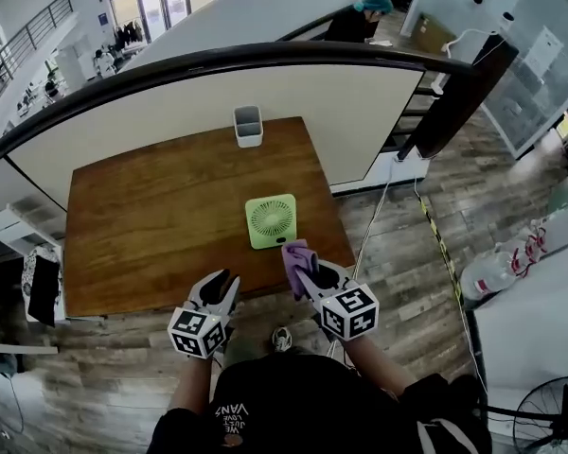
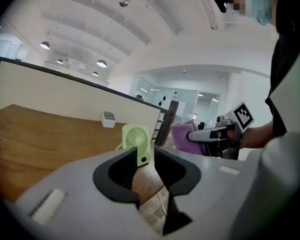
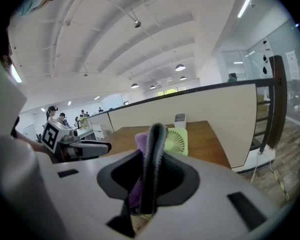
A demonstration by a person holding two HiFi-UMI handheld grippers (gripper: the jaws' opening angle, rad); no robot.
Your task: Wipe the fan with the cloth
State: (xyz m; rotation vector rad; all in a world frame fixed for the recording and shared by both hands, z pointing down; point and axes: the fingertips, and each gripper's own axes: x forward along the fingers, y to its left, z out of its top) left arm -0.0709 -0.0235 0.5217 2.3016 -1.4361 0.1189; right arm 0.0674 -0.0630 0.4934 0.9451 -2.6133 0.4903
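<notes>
Head view: we see the green fan standing near the front edge of the wooden table, with a small grey-and-white container well behind it at the far edge. The right gripper hangs just in front of the fan with the purple cloth pinched in its jaws; we can't tell whether cloth and fan touch. The left gripper is at the table's front edge, left of the fan and apart from it.

Left gripper view: the left gripper has its jaws parted a modest way with nothing between them, and we see the fan upright beyond the gap. The cloth and the right gripper show at the right, and the container sits further back on the table.

Right gripper view: the right gripper has its jaws pressed together on the cloth, which bunches out to the left. The fan is just behind the jaw tips, and the left gripper is off to the left.
</notes>
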